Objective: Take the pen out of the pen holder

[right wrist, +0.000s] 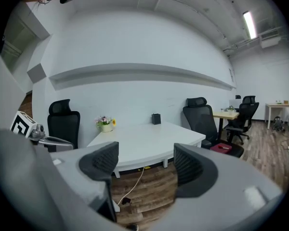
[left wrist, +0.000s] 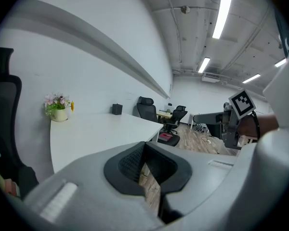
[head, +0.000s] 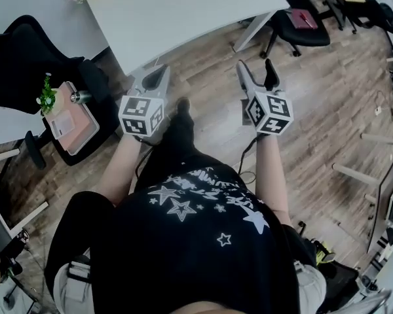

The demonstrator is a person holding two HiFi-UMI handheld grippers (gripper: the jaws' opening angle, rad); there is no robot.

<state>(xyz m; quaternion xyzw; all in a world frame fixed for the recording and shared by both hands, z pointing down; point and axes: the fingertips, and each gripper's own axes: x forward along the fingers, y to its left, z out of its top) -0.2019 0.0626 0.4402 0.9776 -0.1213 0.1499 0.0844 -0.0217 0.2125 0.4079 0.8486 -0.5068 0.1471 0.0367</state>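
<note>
The pen holder (right wrist: 156, 119) is a small dark box standing at the far edge of the white table (right wrist: 149, 141), close to the wall; the left gripper view shows the pen holder (left wrist: 116, 109) too. I cannot make out a pen in it. Both grippers hang over the wooden floor in front of the table, well short of the holder. My left gripper (head: 158, 72) (left wrist: 145, 153) has its pads together with nothing between them. My right gripper (head: 256, 70) (right wrist: 145, 162) stands open and empty.
A flower pot (right wrist: 106, 124) (left wrist: 59, 110) sits at the table's left end. Black office chairs stand around: one at the left (head: 19, 57), one with a red item on its seat (head: 301, 19) at the right. A cable (right wrist: 132, 186) trails on the floor under the table.
</note>
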